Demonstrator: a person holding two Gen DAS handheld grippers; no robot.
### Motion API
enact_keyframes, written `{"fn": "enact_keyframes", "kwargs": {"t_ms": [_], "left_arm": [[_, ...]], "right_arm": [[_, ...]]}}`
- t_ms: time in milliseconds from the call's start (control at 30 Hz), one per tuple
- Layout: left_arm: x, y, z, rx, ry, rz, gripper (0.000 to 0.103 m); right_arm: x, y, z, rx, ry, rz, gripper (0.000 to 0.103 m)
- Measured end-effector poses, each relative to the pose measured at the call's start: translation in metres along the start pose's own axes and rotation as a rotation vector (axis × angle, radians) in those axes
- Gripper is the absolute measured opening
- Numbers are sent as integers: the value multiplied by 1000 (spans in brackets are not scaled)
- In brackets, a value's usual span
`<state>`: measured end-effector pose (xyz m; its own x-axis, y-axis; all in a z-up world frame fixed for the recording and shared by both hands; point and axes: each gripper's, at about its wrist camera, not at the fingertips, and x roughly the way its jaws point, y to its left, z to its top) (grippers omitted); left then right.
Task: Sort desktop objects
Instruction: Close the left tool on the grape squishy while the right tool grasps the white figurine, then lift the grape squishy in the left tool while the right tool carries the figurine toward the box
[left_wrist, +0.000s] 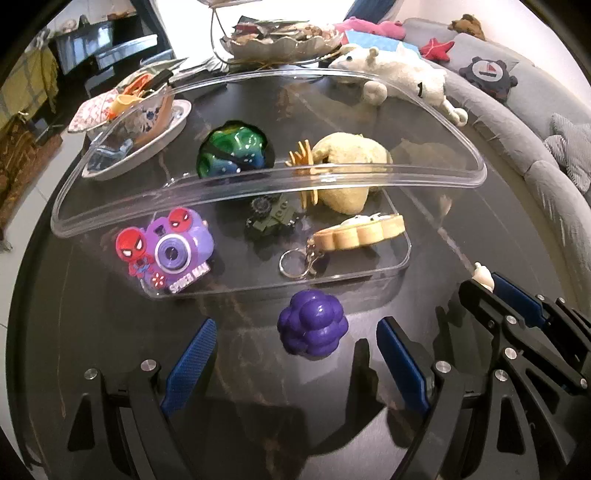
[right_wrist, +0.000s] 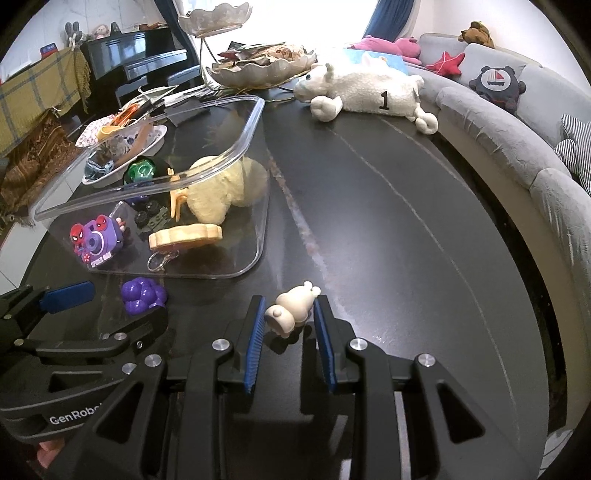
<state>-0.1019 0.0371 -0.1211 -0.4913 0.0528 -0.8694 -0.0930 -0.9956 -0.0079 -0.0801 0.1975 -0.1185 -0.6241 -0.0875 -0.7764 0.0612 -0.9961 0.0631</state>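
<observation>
Two toys remain on the dark table (right_wrist: 388, 221) outside the clear bin (left_wrist: 400, 258): my spread left gripper (left_wrist: 295, 354) faces the purple cluster ball (left_wrist: 313, 323) dead ahead, while my right gripper (right_wrist: 290, 314), also open, straddles the cream figurine (right_wrist: 291, 310), its long axis angled forward-right.

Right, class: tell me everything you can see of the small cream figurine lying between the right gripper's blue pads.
The small cream figurine looks like smooth matte plastic or resin, shaped as a rounded little animal with a bulbous body and small knobs at its far end. It lies tipped on its side on the dark marbled tabletop, outside the clear plastic bin. The right gripper straddles it, jaws partly open, and whether either pad touches it cannot be told. From the left wrist view only its tip shows.
</observation>
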Motion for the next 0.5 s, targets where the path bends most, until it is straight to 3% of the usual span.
{"fn": "enact_keyframes", "kwargs": {"t_ms": [167, 267, 500], "left_arm": [[4, -3, 2, 12, -11, -7, 82], [10, -4, 4, 17, 16, -51, 54], [12, -4, 4, 14, 16, -87, 38]], "right_arm": [[2, -3, 1, 5, 2, -2, 24], [4, -2, 0, -2, 7, 4, 24], [6, 0, -1, -8, 15, 9, 24]]}}
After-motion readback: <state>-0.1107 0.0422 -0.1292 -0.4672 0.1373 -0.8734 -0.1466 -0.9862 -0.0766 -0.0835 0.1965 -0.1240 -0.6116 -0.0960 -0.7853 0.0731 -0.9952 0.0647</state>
